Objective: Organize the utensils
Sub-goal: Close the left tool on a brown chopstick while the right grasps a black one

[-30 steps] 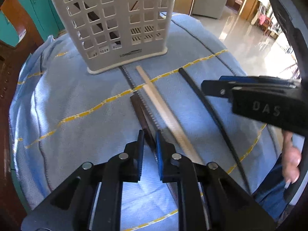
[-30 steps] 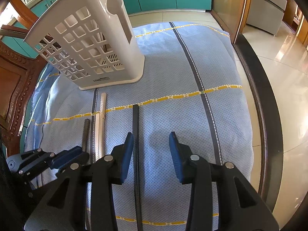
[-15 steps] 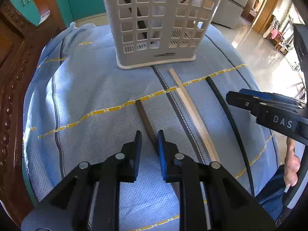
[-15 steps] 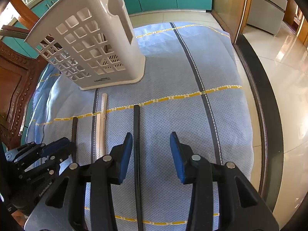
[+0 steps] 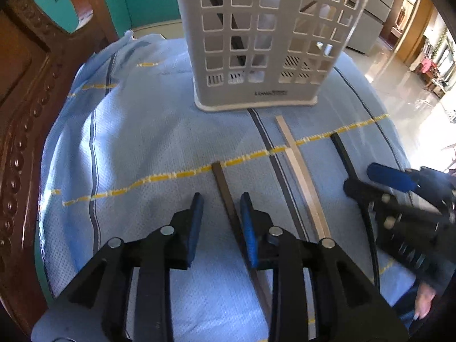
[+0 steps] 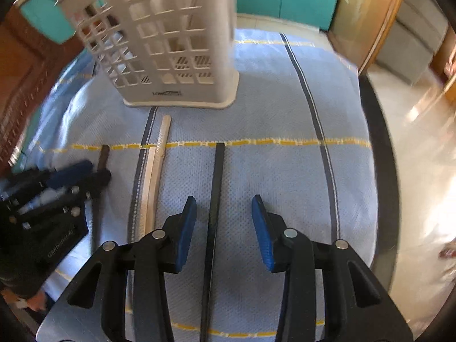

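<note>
The left gripper (image 5: 221,225) has its jaws narrowly apart and empty, straddling the near part of a dark brown chopstick (image 5: 225,193) lying on the blue cloth (image 5: 142,148). The right gripper (image 6: 223,228) stands wide, empty, over a black chopstick (image 6: 215,199). Between them lies a pale wooden pair (image 6: 155,171). Beyond stands the white basket (image 5: 265,42), with dark sticks already inside. To grip well, I would centre each stick between the pads, press low to the cloth, then close squarely.
</note>
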A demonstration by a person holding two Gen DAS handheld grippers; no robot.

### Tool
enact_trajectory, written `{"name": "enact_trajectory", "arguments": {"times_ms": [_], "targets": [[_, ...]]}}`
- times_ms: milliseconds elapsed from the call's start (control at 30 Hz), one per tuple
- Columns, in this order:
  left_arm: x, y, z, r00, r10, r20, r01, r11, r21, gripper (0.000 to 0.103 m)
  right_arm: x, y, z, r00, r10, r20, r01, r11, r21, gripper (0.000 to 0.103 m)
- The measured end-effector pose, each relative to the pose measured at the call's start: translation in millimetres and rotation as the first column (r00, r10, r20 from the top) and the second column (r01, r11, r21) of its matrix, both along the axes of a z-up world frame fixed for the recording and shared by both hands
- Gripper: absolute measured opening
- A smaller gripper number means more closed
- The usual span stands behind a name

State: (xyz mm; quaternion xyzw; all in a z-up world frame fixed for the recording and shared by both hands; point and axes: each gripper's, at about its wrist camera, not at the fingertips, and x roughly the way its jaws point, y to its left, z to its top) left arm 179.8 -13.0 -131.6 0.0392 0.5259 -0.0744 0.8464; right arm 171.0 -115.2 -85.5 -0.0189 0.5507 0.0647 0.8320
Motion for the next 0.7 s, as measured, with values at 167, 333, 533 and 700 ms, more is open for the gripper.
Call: {"name": "enact_trajectory", "arguments": {"times_ms": [167,333,533,700], "targets": [[4.0,-2.2,4.3,1.0,0.026,0.013,-0.026,1.0,0.018,0.029,0.6,3.3,-3.3,0.999,0.018,0.028,-0.017,1.0,-0.019,0.037],[-0.3,-8.3,1.6,0.999,0.028,0.027,-0.028,1.0,0.009,0.023,2.9,1.4,-3.9,0.999,0.013,0.036,-0.013,1.0,-0.004,0.02],[-12.2,-14.9,2.7,0.999,0.023,0.031,-0.023,1.0,0.015,0.023,4.2,1.9,-1.5,0.999,0.017,0.04,-0.016,1.0,-0.009,0.02],[-12.1,-18.9,1.9,0.999,0.012,0.034,-0.013,0.999,0.034,0.023,6.2,2.3,-1.4,0.999,0.025,0.034,-0.024,1.0,-0.014,0.02]]}}
